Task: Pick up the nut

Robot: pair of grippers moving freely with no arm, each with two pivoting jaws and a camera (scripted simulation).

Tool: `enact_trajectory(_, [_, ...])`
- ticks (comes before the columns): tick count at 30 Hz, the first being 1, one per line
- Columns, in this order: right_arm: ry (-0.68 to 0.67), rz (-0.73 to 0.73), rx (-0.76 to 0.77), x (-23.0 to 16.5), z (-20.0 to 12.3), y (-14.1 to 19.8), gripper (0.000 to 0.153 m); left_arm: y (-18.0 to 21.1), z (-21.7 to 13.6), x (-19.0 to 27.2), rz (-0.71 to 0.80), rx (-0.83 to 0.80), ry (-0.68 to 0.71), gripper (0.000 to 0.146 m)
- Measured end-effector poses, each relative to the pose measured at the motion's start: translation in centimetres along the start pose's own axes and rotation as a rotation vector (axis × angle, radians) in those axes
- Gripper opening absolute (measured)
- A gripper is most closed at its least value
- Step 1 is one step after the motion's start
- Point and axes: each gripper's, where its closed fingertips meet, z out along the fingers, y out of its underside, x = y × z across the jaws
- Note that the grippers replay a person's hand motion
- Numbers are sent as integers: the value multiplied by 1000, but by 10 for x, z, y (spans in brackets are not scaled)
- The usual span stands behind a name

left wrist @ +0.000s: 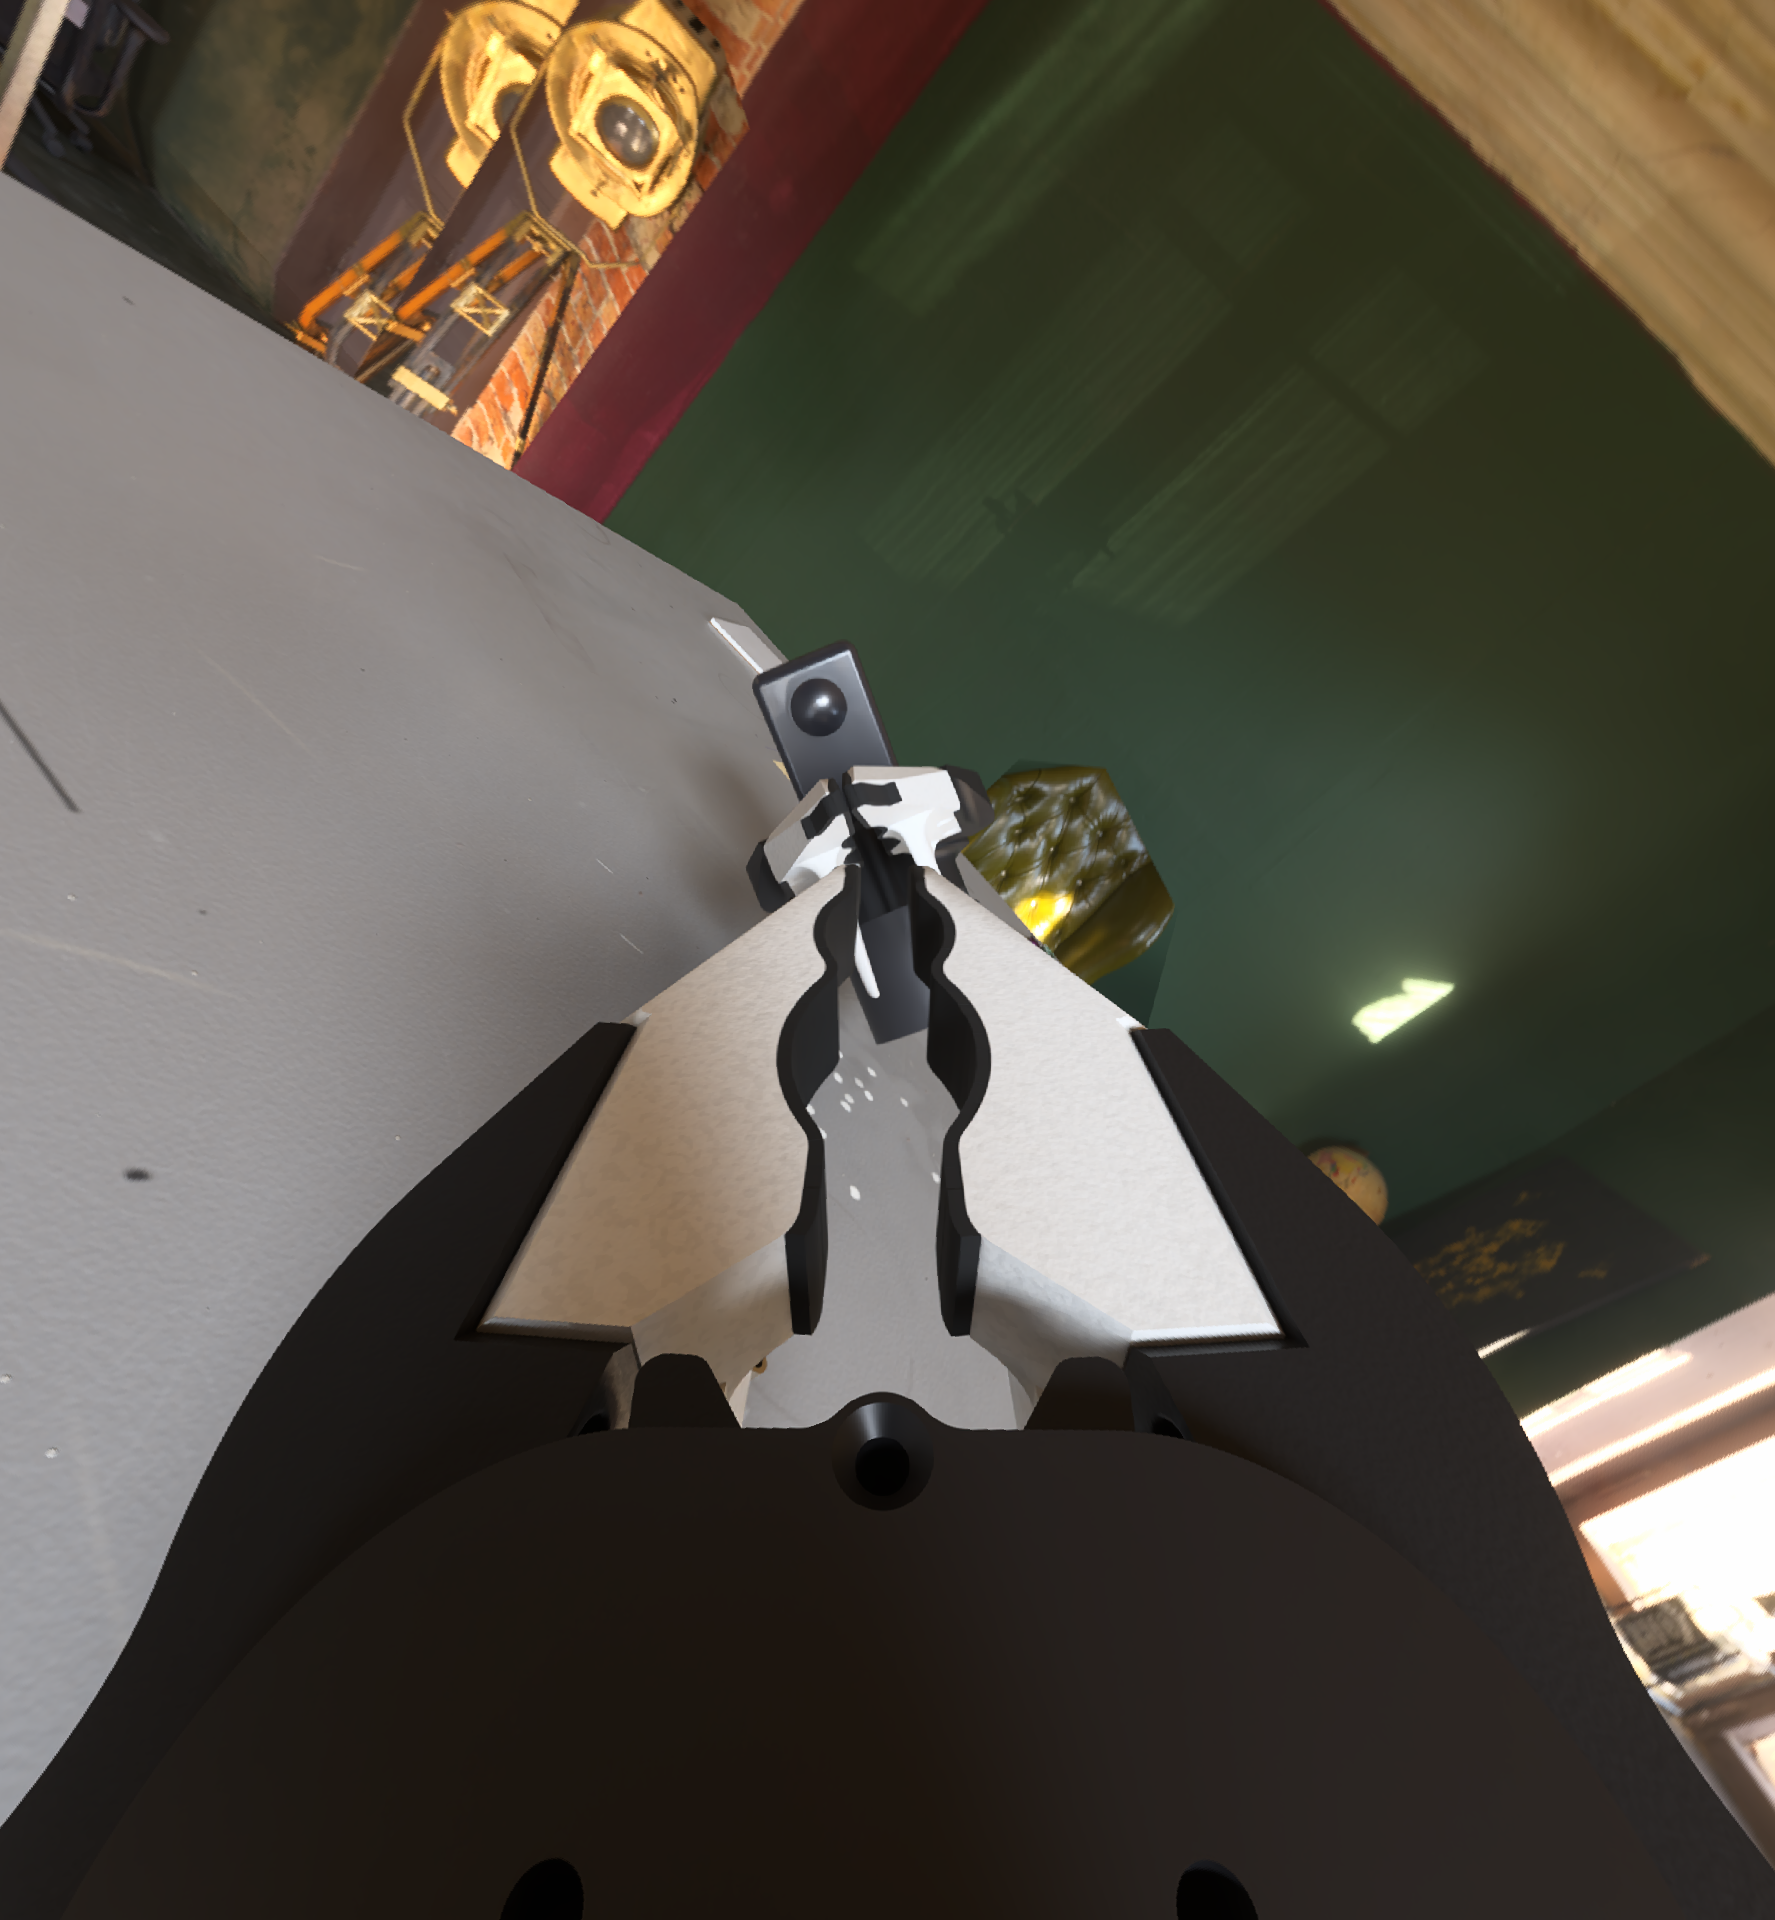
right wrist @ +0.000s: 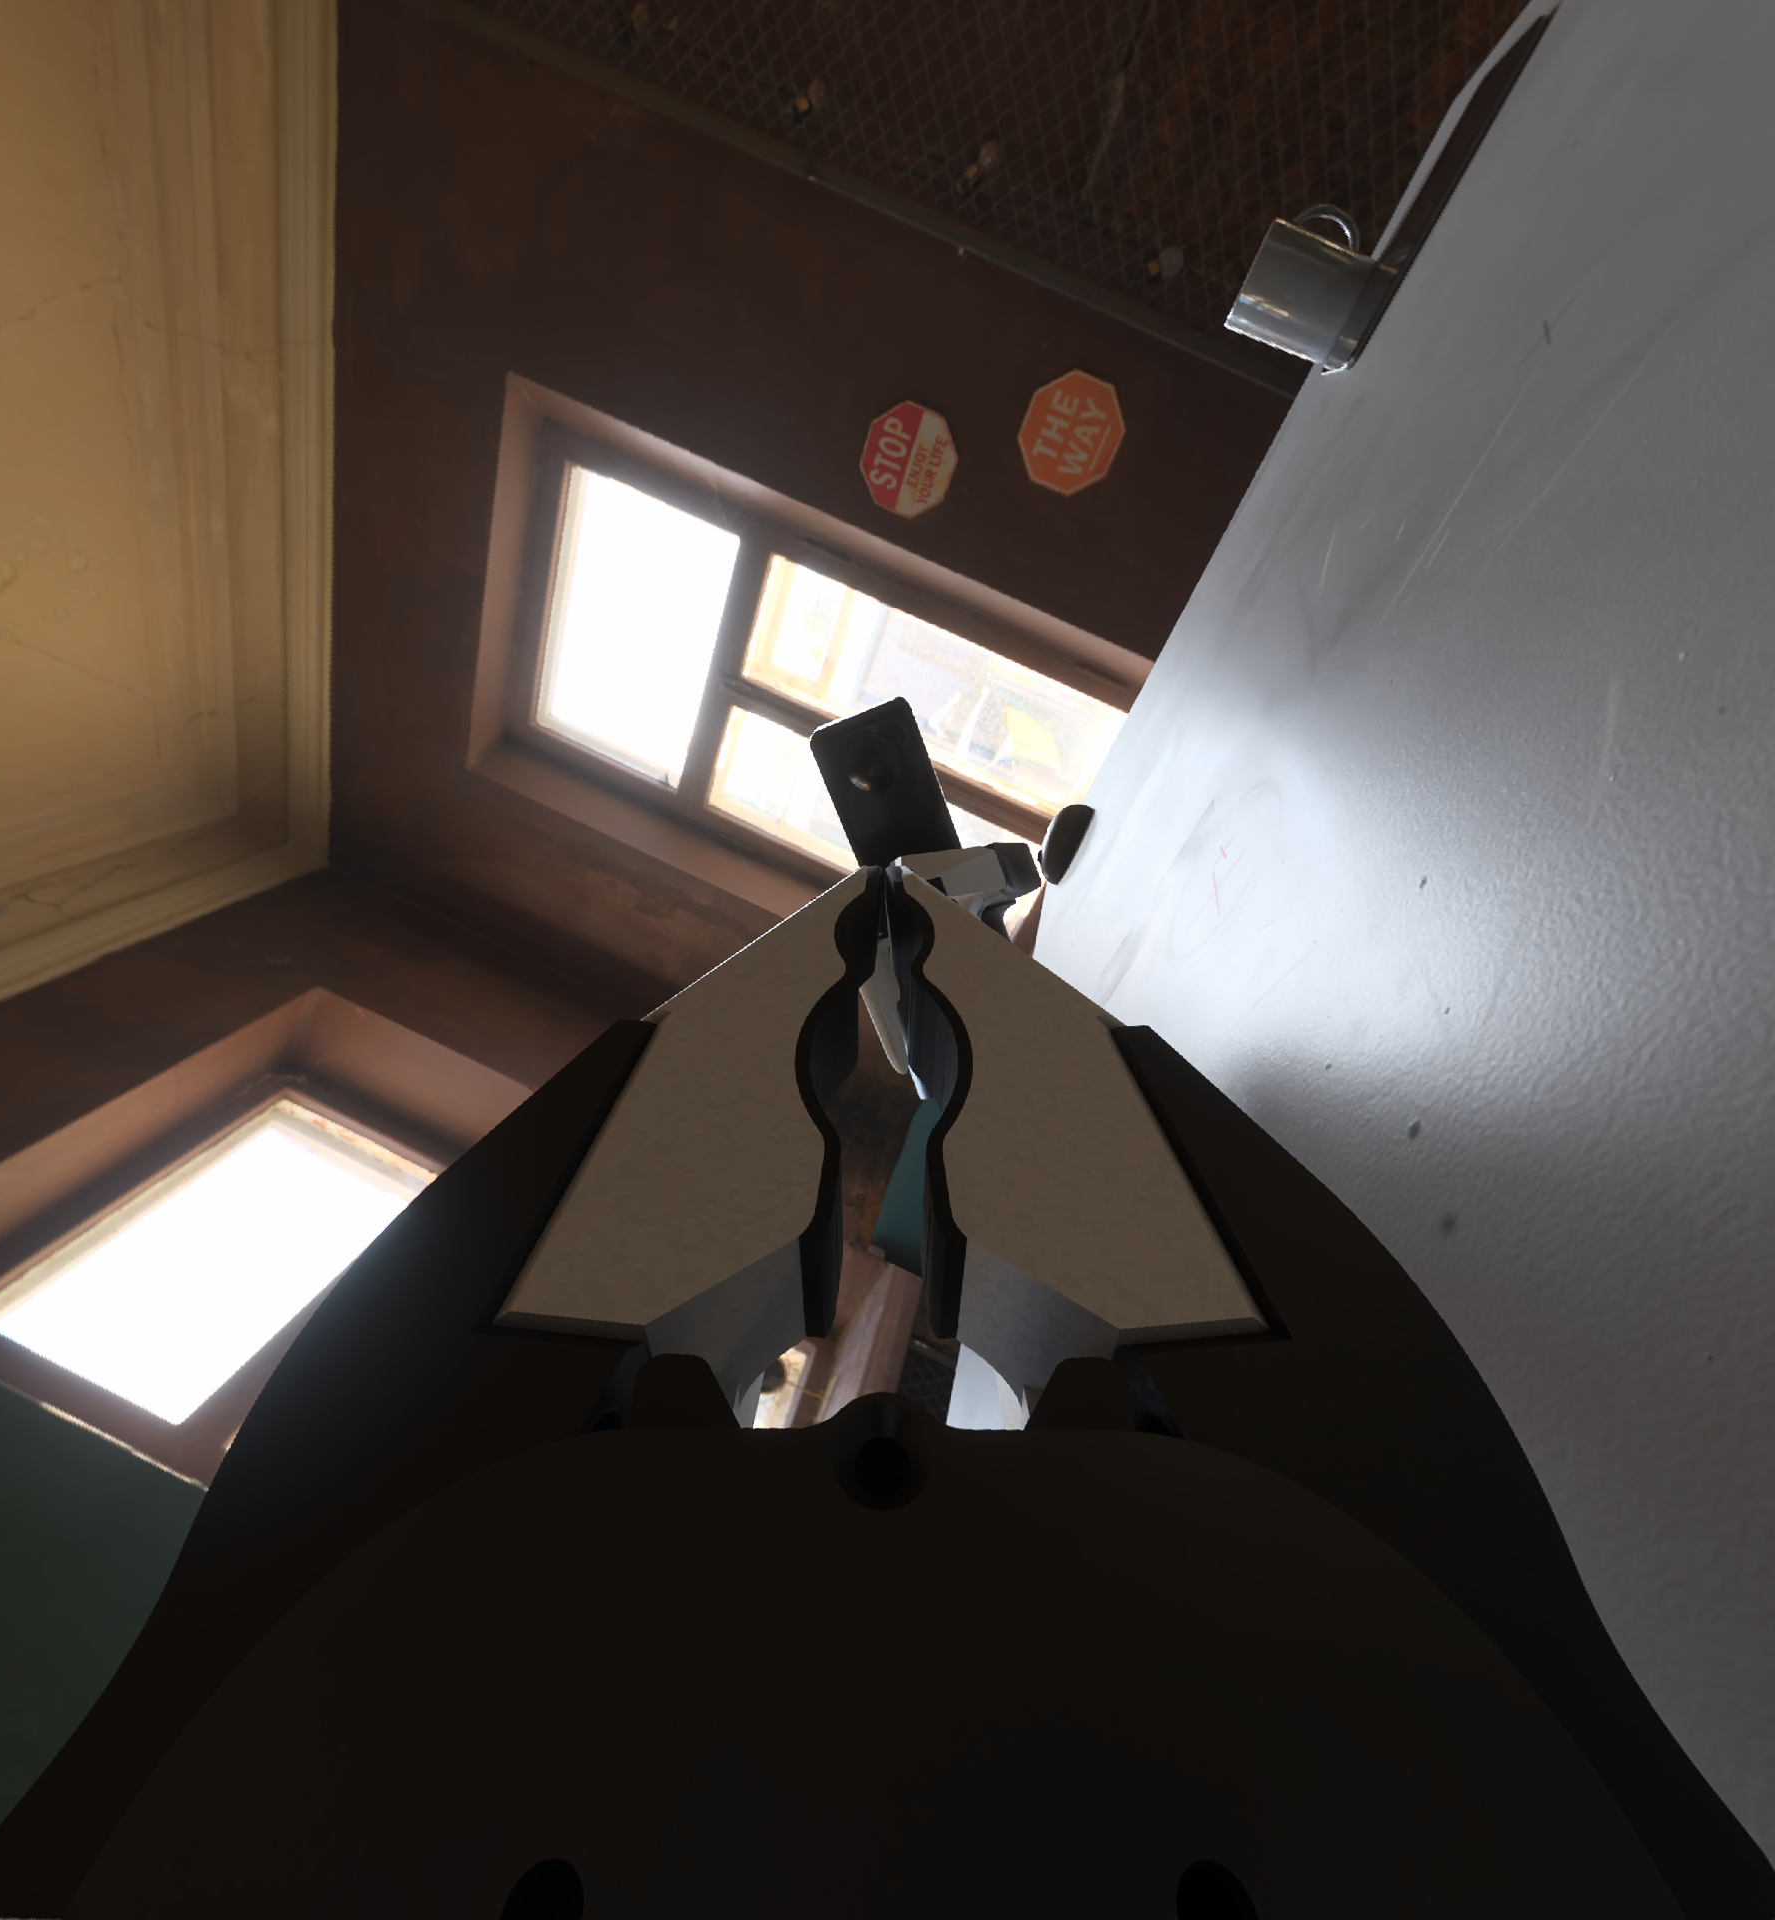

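In the left wrist view my left gripper (left wrist: 852, 878) is shut, its fingertips meeting with nothing between them. It hangs beside the grey table (left wrist: 291, 727). The right gripper (left wrist: 867, 831) faces it almost tip to tip. In the right wrist view my right gripper (right wrist: 883, 881) is also shut and empty, with the left gripper (right wrist: 966, 868) just beyond its tips. A small dark rounded object (right wrist: 1065, 836), apparently the nut, sits on the table (right wrist: 1485, 935) near its edge, just right of both grippers' tips. The nut does not show in the left wrist view.
A metal mug (right wrist: 1298, 296) stands on the table near its far edge. Both views are strongly rolled, so the table runs up one side. Walls, windows and two wall signs fill the background.
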Motion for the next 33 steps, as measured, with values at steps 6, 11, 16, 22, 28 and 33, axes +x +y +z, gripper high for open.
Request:
enact_trajectory(6, [47, 17, -10, 9, 1, 8, 0, -5, -3, -11, -141, 62, 4, 2])
enact_trajectory(11, [82, -21, -35, 12, 5, 17, 0, -9, -7, -17, -243, 81, 53, 2])
enact_trajectory(16, [69, 15, -51, 16, 8, 21, 0, -6, -7, -19, -227, 60, 33, 3])
enact_trajectory(22, [118, -76, -87, 17, 8, 21, 1, -6, -14, -22, -181, 52, -6, 1])
enact_trajectory(28, [426, -847, -417, 31, -8, 31, 24, -17, -71, -52, -191, 86, -236, 1])
enact_trajectory(33, [378, -968, -900, 52, -17, 87, 26, 7, -107, -44, -204, 97, -335, 1])
